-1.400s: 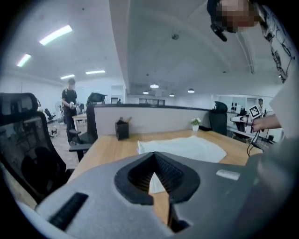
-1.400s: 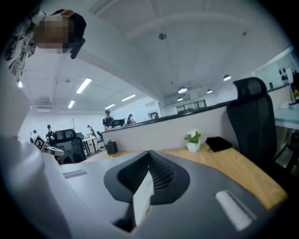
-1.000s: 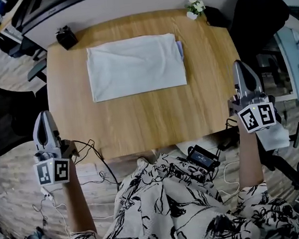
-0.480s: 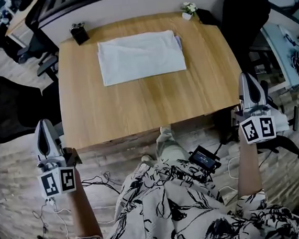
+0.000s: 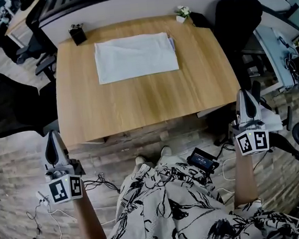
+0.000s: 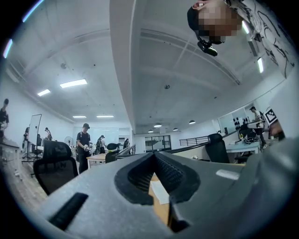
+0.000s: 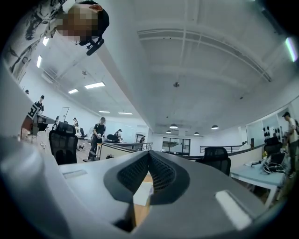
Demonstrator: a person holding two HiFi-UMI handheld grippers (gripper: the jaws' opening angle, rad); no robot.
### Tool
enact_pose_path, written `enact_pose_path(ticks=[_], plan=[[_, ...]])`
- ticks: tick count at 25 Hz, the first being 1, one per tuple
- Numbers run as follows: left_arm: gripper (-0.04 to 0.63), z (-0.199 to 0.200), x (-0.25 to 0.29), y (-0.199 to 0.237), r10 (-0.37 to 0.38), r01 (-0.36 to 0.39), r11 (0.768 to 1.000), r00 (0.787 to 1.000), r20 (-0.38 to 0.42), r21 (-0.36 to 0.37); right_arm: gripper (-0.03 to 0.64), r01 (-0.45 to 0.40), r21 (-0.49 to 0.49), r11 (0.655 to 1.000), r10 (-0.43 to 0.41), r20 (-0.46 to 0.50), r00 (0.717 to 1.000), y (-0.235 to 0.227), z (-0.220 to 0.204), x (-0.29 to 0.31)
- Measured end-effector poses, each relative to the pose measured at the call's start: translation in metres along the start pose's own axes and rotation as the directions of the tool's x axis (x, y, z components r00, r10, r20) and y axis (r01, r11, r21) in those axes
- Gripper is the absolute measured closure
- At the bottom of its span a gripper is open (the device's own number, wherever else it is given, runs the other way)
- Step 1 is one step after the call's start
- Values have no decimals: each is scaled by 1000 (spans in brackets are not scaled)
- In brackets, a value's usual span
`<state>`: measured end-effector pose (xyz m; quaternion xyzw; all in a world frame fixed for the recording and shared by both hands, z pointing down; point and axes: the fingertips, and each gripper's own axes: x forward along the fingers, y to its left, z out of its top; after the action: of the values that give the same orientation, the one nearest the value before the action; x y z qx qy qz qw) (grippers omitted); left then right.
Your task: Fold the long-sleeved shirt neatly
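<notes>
Folded shirt (image 5: 136, 57) overhead, ceiling (image 6: 154, 70) in gripper views

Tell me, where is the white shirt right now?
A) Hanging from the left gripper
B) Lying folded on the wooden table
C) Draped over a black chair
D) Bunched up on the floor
B: the shirt lies as a flat rectangle on the far part of the table, while the left gripper and right gripper are shut, empty and apart from it.
</notes>
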<state>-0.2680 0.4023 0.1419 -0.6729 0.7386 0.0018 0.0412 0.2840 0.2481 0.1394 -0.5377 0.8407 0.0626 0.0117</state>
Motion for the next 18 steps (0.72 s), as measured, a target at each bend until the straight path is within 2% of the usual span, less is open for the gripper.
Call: enact_pose_path(ticks=[5,9,14,18], plan=[[591,-14,-6,-24,25,-26,999,999,-27,-32,611,1,49,999,-1,-1,1000,-14,-4,-12],[591,-20,-4,-38,29,-30,998,999,-22,-55,611,-16,29,999,16,-16,1000,-21,-9,-14],[591,-31,-11,-41,53,-56,997,997,-53,-57,611,-53,24,998,54,-20,998,-19,-19,-19],[591,-34,-19,-42,57,-60,997,997,-52,-56,611,-71,88,994,70,4,998,-19,-25,-25]])
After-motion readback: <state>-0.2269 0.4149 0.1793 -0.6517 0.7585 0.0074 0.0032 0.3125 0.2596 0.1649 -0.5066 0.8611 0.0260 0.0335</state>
